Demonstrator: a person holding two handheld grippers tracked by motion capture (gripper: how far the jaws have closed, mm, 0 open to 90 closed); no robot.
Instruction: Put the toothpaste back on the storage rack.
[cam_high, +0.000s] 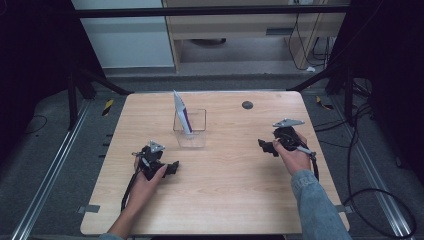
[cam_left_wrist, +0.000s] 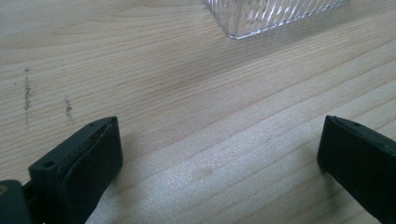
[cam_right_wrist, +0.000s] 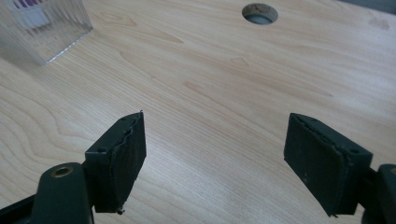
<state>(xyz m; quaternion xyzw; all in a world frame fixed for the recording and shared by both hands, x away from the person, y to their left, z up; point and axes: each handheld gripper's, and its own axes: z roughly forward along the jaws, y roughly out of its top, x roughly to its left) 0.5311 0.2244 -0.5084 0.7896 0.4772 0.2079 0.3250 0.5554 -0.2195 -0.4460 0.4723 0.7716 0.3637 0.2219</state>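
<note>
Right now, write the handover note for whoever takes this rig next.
Left gripper: open, holds nothing, low over the wooden table, short of the clear ribbed container.
Right gripper: open, holds nothing, on the table's right side, jaws turned toward the container.
Things: the container stands at mid-table; a white and purple flat packet stands upright in it, leaning, its top above the rim. A round cable hole lies behind and to the right.
Done: the packet sits in the container.
Left: neither gripper touches anything; what comes next can't be read from here.

Clear ribbed box (cam_high: 190, 131), white-purple card (cam_high: 182, 112)
</note>
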